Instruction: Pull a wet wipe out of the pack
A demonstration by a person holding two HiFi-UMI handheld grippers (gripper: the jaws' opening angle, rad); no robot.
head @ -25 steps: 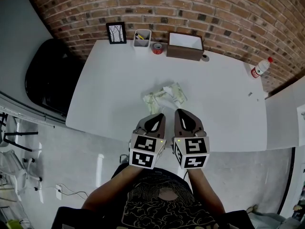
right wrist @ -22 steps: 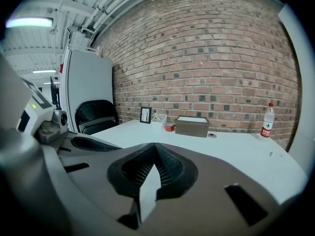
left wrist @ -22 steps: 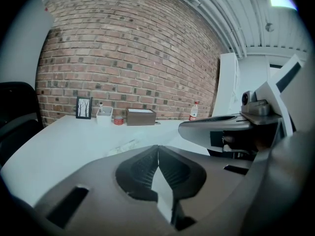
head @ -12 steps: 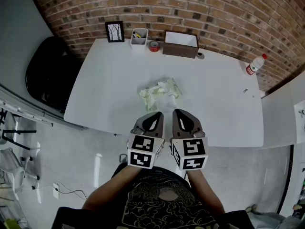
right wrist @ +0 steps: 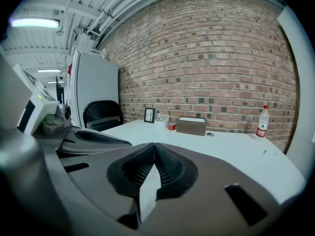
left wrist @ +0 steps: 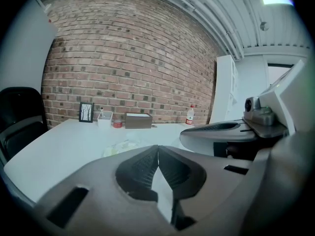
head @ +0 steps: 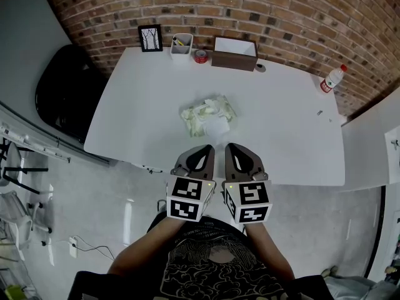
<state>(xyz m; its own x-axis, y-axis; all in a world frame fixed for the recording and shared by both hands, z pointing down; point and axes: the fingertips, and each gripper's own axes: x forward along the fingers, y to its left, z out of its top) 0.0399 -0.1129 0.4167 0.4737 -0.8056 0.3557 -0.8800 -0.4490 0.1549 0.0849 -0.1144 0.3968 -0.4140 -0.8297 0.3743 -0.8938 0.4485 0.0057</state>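
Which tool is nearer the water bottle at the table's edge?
Right. The bottle lies far ahead and right of both; the right tool is on that side, the left tool farther off.

Plain white across the table (head: 137, 105). Pale green mottled with white on the wet wipe pack (head: 203, 112) at the table's middle, with a plain white sheet (head: 217, 128) at its near edge. Red-brown with pale mortar lines on the brick wall (head: 281, 17) behind the table. Along the table's far edge: black round the picture frame (head: 150, 38), white on the pen holder (head: 181, 47), red on the tape roll (head: 200, 56), brown outside and white inside the box (head: 234, 52). Red cap and red label on the bottle (head: 329, 80) at the table's right corner. Black on the chair (head: 62, 99) left of the table. Grey on the left gripper (head: 203, 148) and right gripper (head: 236, 146), with black-and-white square markers on their cubes.
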